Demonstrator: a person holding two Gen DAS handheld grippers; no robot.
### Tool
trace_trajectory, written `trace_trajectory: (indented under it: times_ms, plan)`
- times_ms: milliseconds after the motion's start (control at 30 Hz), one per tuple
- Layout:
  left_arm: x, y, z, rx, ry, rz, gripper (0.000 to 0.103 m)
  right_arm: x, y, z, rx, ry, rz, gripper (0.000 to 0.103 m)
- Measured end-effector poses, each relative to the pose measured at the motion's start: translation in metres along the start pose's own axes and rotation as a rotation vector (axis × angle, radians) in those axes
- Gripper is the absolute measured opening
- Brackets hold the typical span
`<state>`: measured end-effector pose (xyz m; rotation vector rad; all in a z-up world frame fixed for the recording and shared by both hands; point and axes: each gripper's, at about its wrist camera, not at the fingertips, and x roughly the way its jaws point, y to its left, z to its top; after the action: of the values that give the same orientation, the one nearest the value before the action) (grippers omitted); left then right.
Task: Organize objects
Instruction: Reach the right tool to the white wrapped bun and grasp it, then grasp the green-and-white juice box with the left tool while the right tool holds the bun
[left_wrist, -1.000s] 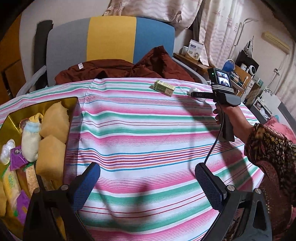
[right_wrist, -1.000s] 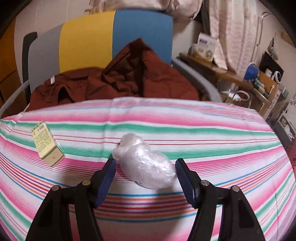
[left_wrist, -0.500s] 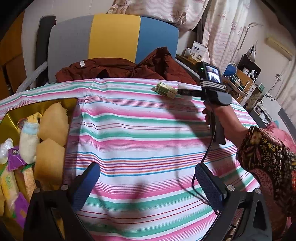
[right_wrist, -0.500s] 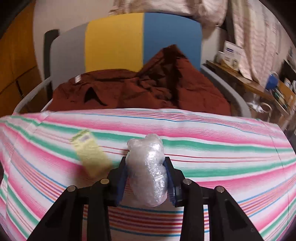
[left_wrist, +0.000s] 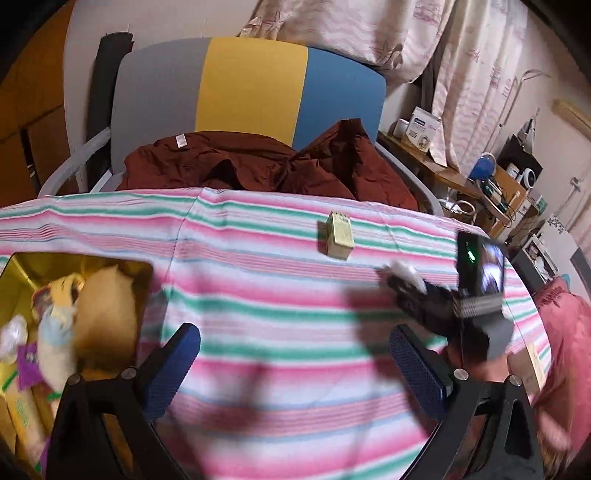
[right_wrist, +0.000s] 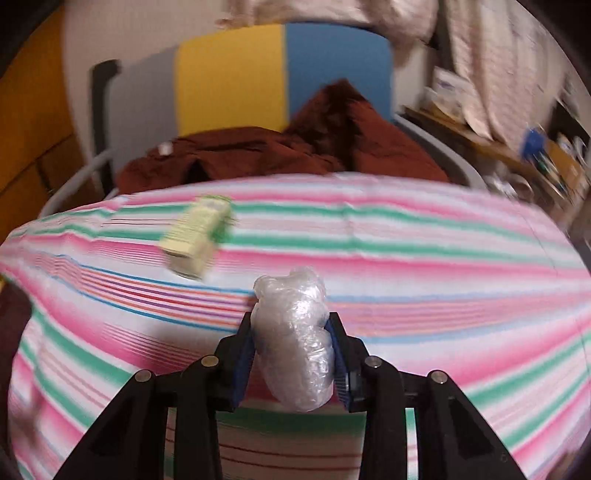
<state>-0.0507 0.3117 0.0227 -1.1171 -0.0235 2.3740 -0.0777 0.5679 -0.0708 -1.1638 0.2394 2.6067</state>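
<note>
Right fingers (right_wrist: 293, 354) clamped on plastic-wrapped bundle (right_wrist: 295, 343), left fingers (left_wrist: 295, 369) spread empty, striped tablecloth (left_wrist: 277, 295), tricolour chair (left_wrist: 251, 96)

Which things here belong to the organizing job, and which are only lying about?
Belong to the job:
- plastic-wrapped bundle, clamped in the right gripper
- small yellow-green box on the striped cloth
- gold box holding packets already
- left gripper, open and empty

Only lying about:
- brown garment on the chair
- cluttered shelf
- curtains

a grey, yellow and blue chair (left_wrist: 255, 99) backs the striped tablecloth (left_wrist: 280, 310) — pale curtains (left_wrist: 476, 85) beyond.
</note>
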Motion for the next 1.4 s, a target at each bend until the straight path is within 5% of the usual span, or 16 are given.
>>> trace_trajectory:
  times_ms: [500, 800, 1100, 1267, 1400]
  plan:
    - [0.150, -0.063, 0.064, 0.214, 0.090, 0.071, 0.103, -0.002, -0.021, -0.009, 0.096, -0.031, -0.117, 0.037]
    - [0.197, -0.096, 0.075, 0.283, 0.064, 0.055, 0.102, -0.001, -0.025, -0.011, 0.117, -0.040, -0.148, 0.037]
    - [0.222, -0.085, 0.070, 0.212, 0.071, 0.054, 0.074, -0.002, -0.024, -0.013, 0.118, -0.049, -0.167, 0.037]
    - [0.216, -0.080, 0.067, 0.193, 0.036, 0.086, 0.039, -0.003, -0.024, -0.014, 0.115, -0.057, -0.169, 0.037]
    - [0.206, -0.070, 0.061, 0.170, 0.023, 0.124, 0.030, -0.005, -0.024, -0.014, 0.116, -0.070, -0.171, 0.037]
